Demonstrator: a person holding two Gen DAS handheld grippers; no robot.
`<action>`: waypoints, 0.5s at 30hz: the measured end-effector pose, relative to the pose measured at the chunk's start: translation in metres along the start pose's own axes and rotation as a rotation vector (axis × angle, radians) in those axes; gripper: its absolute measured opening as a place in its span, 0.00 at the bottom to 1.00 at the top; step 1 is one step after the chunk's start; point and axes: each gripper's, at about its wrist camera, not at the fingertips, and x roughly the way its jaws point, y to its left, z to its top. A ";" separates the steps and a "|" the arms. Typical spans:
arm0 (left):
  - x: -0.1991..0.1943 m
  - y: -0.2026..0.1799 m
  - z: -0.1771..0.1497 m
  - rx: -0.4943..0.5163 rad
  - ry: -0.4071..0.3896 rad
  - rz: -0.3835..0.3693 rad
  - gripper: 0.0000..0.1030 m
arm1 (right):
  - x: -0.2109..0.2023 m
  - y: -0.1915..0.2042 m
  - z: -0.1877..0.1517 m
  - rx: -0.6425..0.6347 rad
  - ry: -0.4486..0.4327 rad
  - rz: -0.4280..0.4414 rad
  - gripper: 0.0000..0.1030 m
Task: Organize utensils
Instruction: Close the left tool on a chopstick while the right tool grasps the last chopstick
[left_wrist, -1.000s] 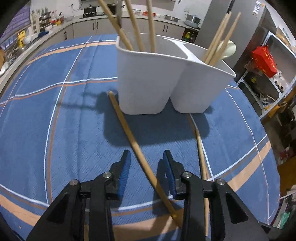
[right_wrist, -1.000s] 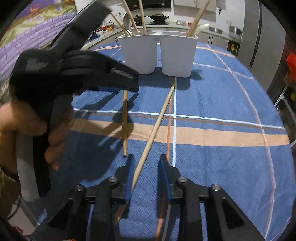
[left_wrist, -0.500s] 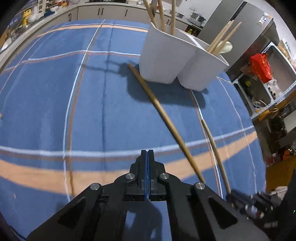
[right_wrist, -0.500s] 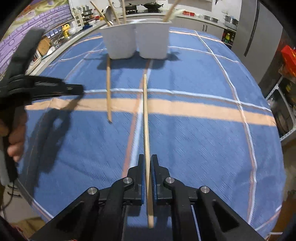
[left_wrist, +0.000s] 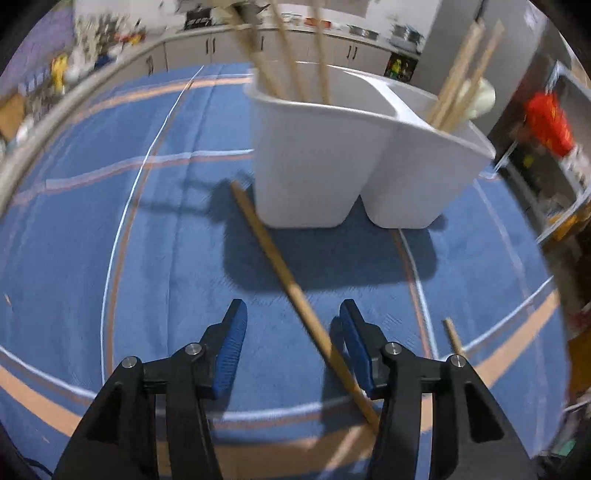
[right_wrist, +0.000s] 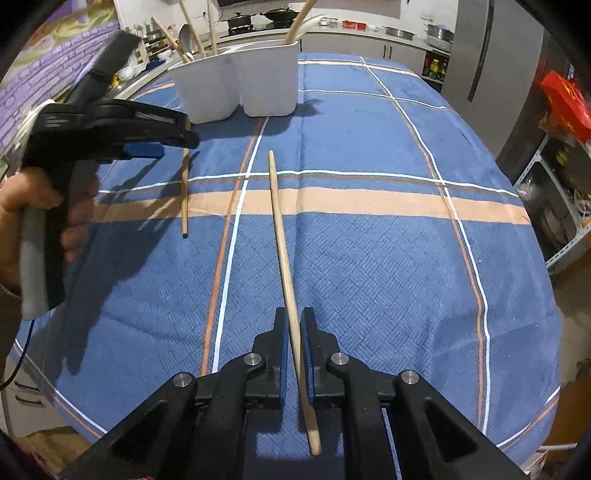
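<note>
A white two-compartment utensil holder (left_wrist: 354, 162) stands on the blue plaid tablecloth with several wooden sticks and a spoon in it; it also shows in the right wrist view (right_wrist: 236, 88). My left gripper (left_wrist: 291, 332) is open, its jaws either side of a wooden chopstick (left_wrist: 280, 266) lying on the cloth. My right gripper (right_wrist: 294, 332) is shut on a second wooden chopstick (right_wrist: 282, 236) and holds it above the cloth, pointing toward the holder. The left gripper (right_wrist: 159, 142) shows at the left of the right wrist view, above the lying chopstick (right_wrist: 184, 195).
The tip of the held chopstick (left_wrist: 452, 334) shows at the right of the left wrist view. Kitchen counters (right_wrist: 332, 35) run behind the table. A fridge (right_wrist: 491, 62) and a shelf with a red bag (right_wrist: 565, 103) stand to the right.
My left gripper has opened and come back over the lying chopstick, close to the holder. My right gripper has lifted its chopstick off the cloth and still grips it.
</note>
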 end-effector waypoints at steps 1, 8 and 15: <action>0.002 -0.006 0.001 0.024 -0.004 0.032 0.49 | 0.000 0.000 0.000 0.002 0.000 0.002 0.07; -0.007 -0.005 -0.010 0.038 -0.012 0.038 0.09 | -0.001 -0.001 0.002 -0.003 0.019 0.020 0.07; -0.044 0.033 -0.062 -0.023 0.047 -0.081 0.06 | -0.003 -0.007 -0.003 -0.023 0.062 0.065 0.07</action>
